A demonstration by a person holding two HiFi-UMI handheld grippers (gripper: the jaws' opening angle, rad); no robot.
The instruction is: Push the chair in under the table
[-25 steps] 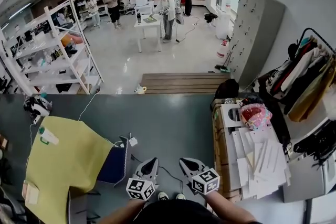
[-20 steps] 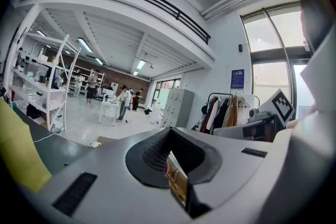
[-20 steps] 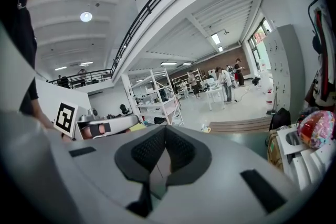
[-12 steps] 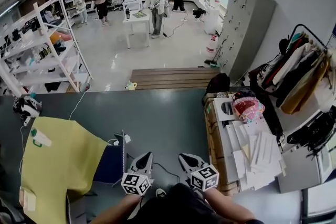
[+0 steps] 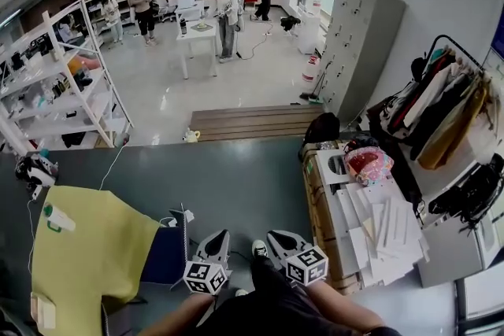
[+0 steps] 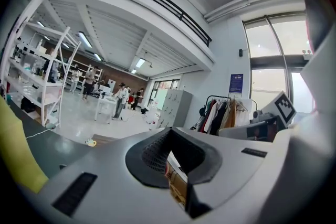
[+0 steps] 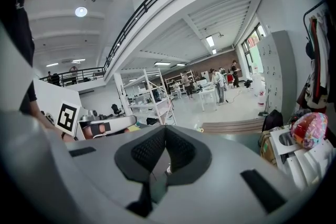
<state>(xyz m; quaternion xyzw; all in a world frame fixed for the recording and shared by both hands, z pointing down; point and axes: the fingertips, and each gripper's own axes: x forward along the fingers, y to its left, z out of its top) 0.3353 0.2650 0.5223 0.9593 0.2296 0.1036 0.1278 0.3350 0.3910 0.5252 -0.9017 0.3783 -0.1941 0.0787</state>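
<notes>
Person's shoe has stepped forward. Left hand-held gripper and right hand-held gripper both closed, empty. Blue chair untouched, still out from the yellow-covered desk. Push likely not started.

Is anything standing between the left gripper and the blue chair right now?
Nothing visible does: the left gripper hangs just right of the blue chair, which stands beside the yellow table.

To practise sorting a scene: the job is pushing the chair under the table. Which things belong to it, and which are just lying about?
Job: blue chair, yellow-topped table, left hand-held gripper, right hand-held gripper, both shut and empty.

Lying about: cardboard box, papers, pink bag, clothes rack, grey lockers, white shelving.
</notes>
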